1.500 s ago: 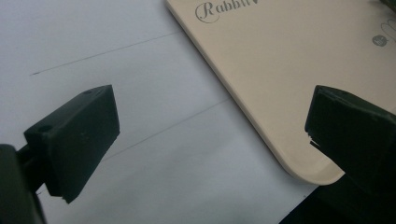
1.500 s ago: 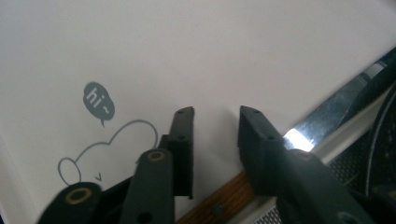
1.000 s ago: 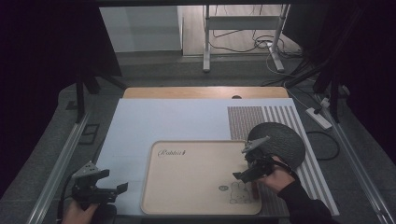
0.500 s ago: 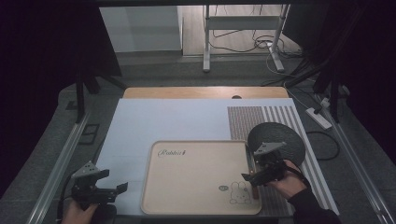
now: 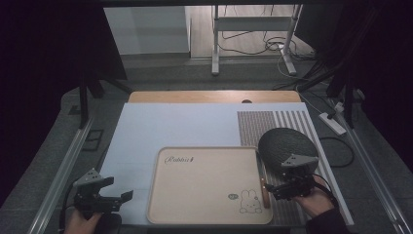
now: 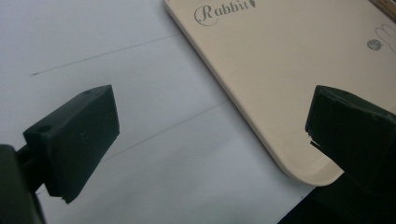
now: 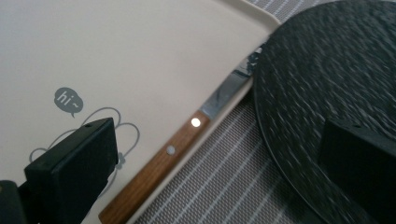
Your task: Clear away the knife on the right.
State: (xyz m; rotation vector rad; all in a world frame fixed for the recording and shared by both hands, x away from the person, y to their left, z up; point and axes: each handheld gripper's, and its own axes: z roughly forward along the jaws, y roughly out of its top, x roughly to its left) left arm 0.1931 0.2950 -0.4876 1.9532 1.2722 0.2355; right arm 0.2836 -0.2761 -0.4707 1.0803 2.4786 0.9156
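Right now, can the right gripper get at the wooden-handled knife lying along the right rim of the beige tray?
Probably yes. The right gripper hangs open beside the wooden-handled knife, and nothing lies between them. The dark round plate covers only the blade's tip; the handle is free.

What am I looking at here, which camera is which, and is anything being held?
A person works at a table with a handheld two-jaw gripper in each hand. The high view looks down from above: left gripper, right gripper. The other two pictures come from cameras riding on each gripper, looking along its black jaws. On the table lie a beige tray printed with a rabbit, a wooden-handled knife along the tray's right edge, and a dark round plate. Both grippers are open and hold nothing.
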